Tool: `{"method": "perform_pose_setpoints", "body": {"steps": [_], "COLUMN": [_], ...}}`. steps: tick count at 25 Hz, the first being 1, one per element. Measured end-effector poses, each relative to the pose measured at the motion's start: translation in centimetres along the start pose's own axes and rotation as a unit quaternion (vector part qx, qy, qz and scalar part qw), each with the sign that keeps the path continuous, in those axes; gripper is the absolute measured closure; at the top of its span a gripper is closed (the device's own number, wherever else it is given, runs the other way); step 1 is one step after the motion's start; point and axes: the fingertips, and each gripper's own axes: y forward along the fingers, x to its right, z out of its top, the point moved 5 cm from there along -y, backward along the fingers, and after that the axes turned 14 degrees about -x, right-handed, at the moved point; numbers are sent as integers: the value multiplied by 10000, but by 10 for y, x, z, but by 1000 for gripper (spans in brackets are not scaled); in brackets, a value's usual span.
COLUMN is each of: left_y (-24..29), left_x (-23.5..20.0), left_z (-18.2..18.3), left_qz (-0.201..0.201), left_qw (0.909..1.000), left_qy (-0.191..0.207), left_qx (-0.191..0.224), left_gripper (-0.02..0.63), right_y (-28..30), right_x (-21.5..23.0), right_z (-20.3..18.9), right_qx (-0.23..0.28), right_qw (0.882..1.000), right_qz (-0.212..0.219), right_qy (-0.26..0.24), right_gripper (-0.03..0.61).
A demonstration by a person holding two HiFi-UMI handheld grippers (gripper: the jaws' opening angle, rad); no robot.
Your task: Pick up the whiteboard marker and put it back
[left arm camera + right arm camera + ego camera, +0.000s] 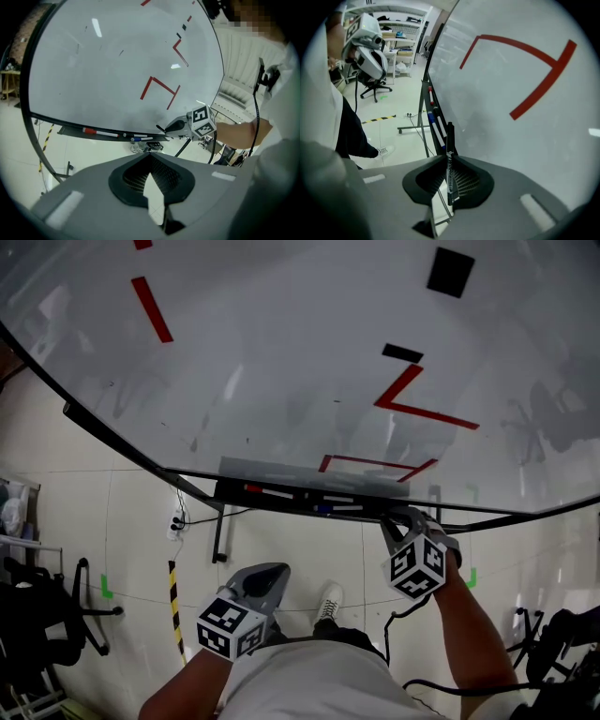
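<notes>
Right gripper [450, 164] is clamped on the slim black whiteboard marker [450, 140]. The pen is pinched between the jaws, its length running straight out past the tips. Just ahead of it sits the dark metal pen tray [425, 101], with a blue-capped marker [432, 125] lying in it beyond the held pen, under the big white board with red lines [511, 79]. Left gripper [151, 159] hangs low and well apart from the tray, jaws together, nothing between them.
</notes>
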Motion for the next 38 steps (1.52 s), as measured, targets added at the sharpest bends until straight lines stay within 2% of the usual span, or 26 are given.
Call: {"method": "perform_pose_setpoints", "body": {"steps": [3,8,12,15,22,25,29,33,38], "left_y": [-5,-12,-16,-20,-34,-46,-62,-66,-79], "left_x": [-1,6,15,19,32,41,50,66,73], "left_z": [6,15,18,22,38,48,59,65,70], "left_qz": [-1,96,106,112,11,22,35,-204,-199], "left_qw": [9998,9997,9994,9990,9969,9944,9901,9874,9842], "left_qy": [-173,52,190,274,446,541,555,617,714], "left_qx": [132,221,255,328,641,902,1290,1440,1609], "left_gripper": [600,600,600,600,600,598,598,588,595], "right_y": [-15,-42,-67,-85,-134,-160,-185,-201,-206], "right_x": [2,7,8,8,6,5,-6,-20,-25], "right_z": [1,3,2,1,1,2,-2,-15,-13], "right_qx": [300,920,1379,1790,2737,3071,3343,3390,3493], "right_qw": [9980,9865,9727,9562,9044,8866,8749,8684,8633], "right_qz": [150,320,420,591,942,954,860,905,858], "right_qy": [527,1314,1817,2240,3134,3325,3397,3504,3539], "right_gripper": [538,538,538,537,537,537,537,537,537]}}
